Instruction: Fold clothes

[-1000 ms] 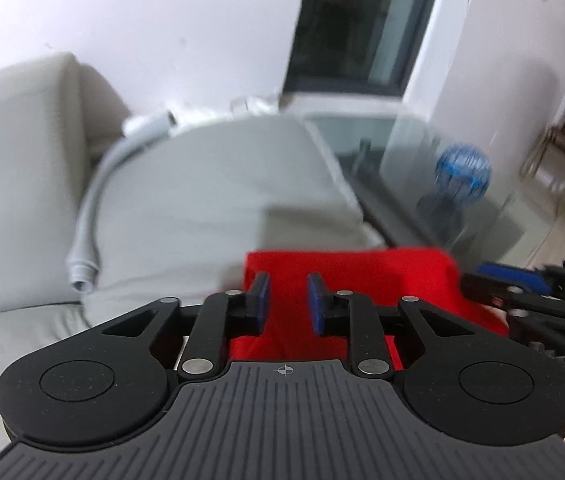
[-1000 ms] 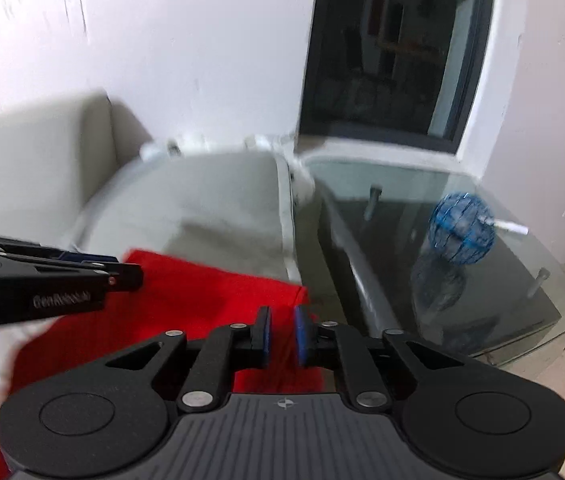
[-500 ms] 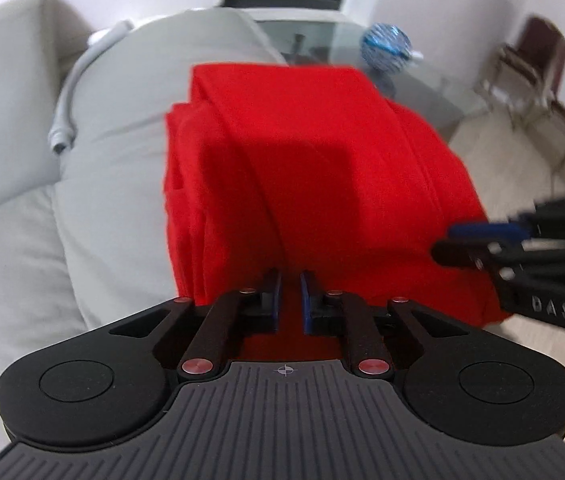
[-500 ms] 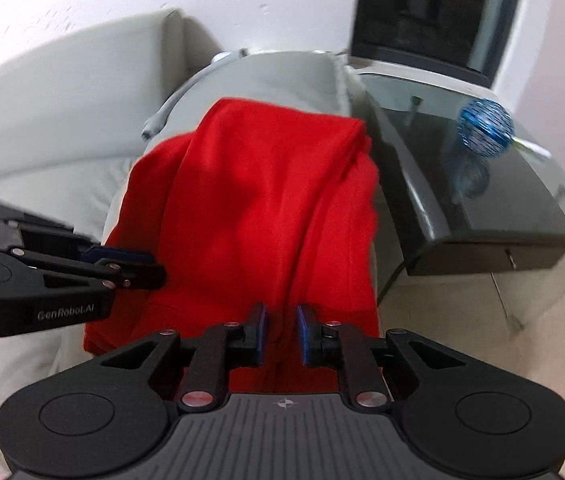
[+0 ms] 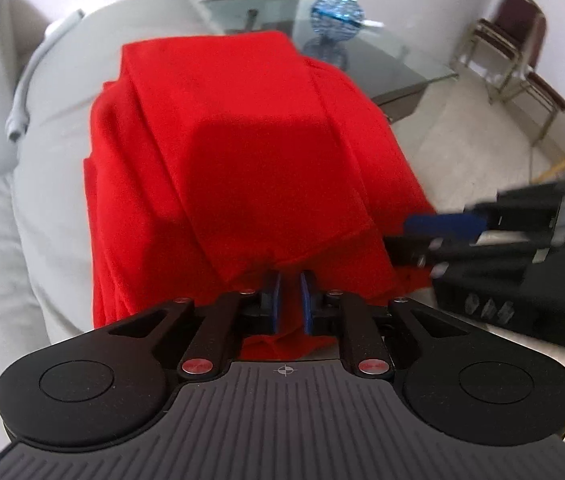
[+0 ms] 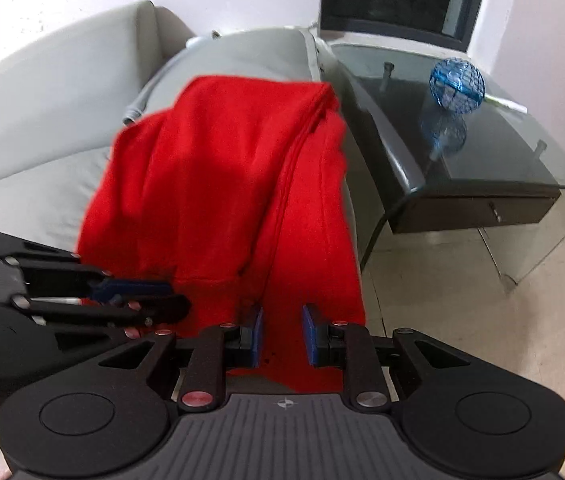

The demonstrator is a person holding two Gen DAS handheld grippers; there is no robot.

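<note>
Red garment [image 5: 242,152] lies draped over the sofa arm [image 5: 62,128], just ahead of both claws. Left claw [image 5: 289,300] pinches its near hem; right claw [image 6: 281,334] is opening, cloth btwn the pads but not pressed. Soft, limp, light fabric (prob. slides) — grab hem corners, not mid-cloth.

— What are we seeing differently now?

— We are looking down on the red garment [image 5: 242,152] far more steeply: a second ago only its near strip was showing, and now it is filling both views, draped over the sofa arm [image 5: 62,128].

— And the grippers?

— Our left gripper [image 5: 288,300] is sitting at the garment's near hem with cloth between its pads. Our right gripper [image 6: 282,334] is opening its jaws, red fabric still lying between them. The glass table [image 6: 482,168] is sliding toward the upper edge.
</note>
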